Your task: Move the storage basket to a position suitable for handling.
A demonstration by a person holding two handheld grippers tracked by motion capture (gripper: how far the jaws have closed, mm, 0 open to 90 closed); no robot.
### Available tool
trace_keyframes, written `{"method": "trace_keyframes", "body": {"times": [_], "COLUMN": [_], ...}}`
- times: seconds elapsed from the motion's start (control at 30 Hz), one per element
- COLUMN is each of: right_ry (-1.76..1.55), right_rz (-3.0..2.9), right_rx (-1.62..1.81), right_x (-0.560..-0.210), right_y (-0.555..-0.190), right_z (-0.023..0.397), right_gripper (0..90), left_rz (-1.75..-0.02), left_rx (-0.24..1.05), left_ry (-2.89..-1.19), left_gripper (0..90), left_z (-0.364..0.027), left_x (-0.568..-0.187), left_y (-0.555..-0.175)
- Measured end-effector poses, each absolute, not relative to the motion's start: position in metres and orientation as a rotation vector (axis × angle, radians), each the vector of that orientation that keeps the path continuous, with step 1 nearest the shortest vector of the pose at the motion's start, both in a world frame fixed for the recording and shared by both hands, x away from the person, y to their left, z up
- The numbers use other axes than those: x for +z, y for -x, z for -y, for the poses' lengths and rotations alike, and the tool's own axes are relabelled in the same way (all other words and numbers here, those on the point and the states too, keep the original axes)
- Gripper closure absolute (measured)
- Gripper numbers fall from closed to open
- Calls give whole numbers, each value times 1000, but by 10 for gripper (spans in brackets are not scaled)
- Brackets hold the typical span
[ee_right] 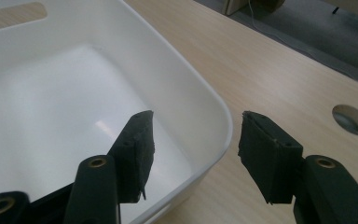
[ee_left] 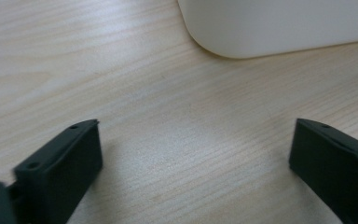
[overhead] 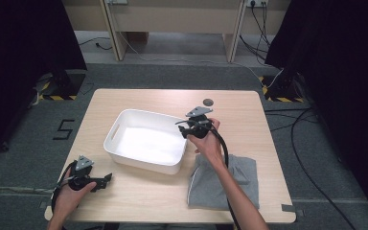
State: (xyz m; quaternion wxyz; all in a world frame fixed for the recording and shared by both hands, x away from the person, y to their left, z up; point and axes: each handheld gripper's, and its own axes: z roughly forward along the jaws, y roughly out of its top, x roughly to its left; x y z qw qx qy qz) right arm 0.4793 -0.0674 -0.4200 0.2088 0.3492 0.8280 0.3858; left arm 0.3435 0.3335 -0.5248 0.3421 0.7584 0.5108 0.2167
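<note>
My right gripper (ee_right: 193,154) straddles the near corner rim of the empty white plastic tub (ee_right: 186,102) mid-frame, jaws spread, gripping nothing. The folded grey cloth (overhead: 230,184) at lower right is not yet loaded. My left gripper (ee_left: 193,158) rests spread, idle.

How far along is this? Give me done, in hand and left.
Done: the white bin sits on the table with nothing showing inside it.
In hand: the right gripper straddles the bin's near corner rim with its jaws apart, one inside and one outside, pads off the wall. The left gripper rests open over bare wood.
Left, probably: the folded grey cloth lies beside the bin, untouched.
</note>
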Motion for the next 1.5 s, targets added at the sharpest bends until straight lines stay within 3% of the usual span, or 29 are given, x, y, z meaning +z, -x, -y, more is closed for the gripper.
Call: {"method": "trace_keyframes", "body": {"times": [0.07, 0.13, 0.17, 0.33, 0.5, 0.77, 0.93, 1.1, 1.27, 1.5], "right_ry": [-992, -1007, -1011, -1015, -991, -976, -954, -931, -976, -1050], "right_rz": [-2301, -2315, -2331, -2363, -2368, -2364, -2343, -2323, -2264, -2294], "right_rx": [1089, 1099, 1096, 1002, 983, 971, 952, 1003, 1003, 1005], "right_x": [-422, -425, -426, -436, -432, -428, -428, -432, -428, -429], "right_y": [-471, -464, -461, -462, -474, -500, -510, -519, -512, -500], "right_z": [70, 71, 71, 67, 67, 65, 66, 73, 77, 91], "right_gripper": [430, 421, 420, 462, 553, 681, 698, 698, 561, 514], "left_rz": [-1303, -1292, -1271, -1233, -1199, -1118, -1134, -1153, -1154, -1154], "left_rx": [592, 623, 627, 646, 630, 650, 659, 677, 649, 629], "left_ry": [-1954, -1971, -1975, -1955, -1934, -1979, -1977, -1986, -1968, -1968], "left_gripper": [204, 132, 171, 163, 147, 214, 205, 226, 270, 273], "left_z": [-333, -329, -327, -318, -311, -291, -282, -272, -264, -257], "left_x": [-524, -523, -523, -513, -506, -500, -499, -498, -497, -495], "left_y": [-343, -345, -346, -356, -370, -373, -376, -374, -374, -377]}}
